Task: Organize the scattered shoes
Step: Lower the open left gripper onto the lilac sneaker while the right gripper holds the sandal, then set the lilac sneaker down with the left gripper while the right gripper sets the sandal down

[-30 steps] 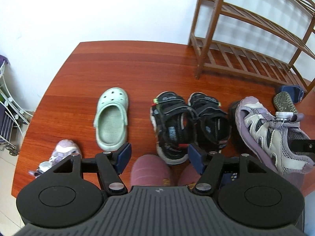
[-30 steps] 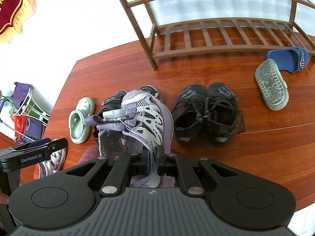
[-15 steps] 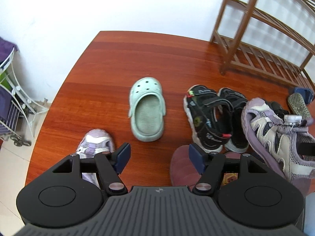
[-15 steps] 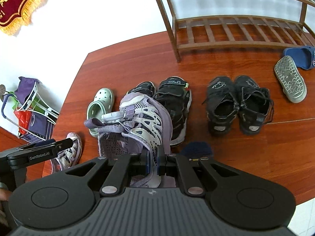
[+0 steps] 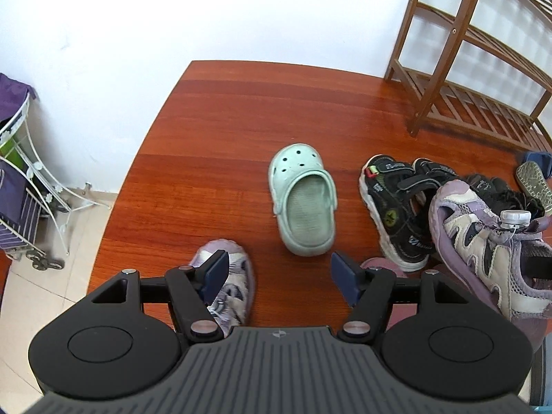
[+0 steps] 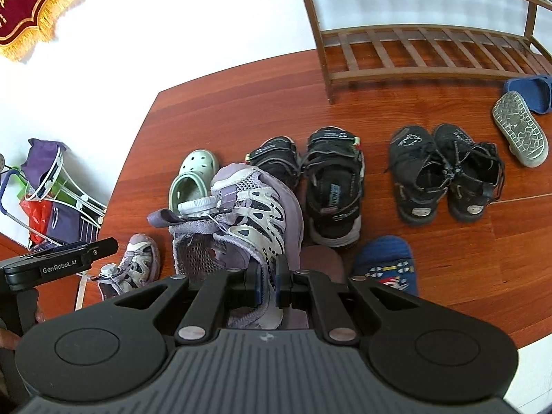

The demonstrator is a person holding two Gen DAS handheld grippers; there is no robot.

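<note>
Your right gripper (image 6: 267,284) has its jaws shut tight on the purple sneaker (image 6: 255,207), up off the floor; your left gripper (image 5: 279,272), jaws wide open, hangs over its twin sneaker (image 5: 231,283) beside the green clog (image 5: 303,200)

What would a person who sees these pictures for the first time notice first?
Probably the purple sneaker, lifted off the floor and clamped in the right gripper at the centre of the right wrist view. Next, its matching purple shoe on the floor under the open left gripper, with a mint green clog just beyond.
</note>
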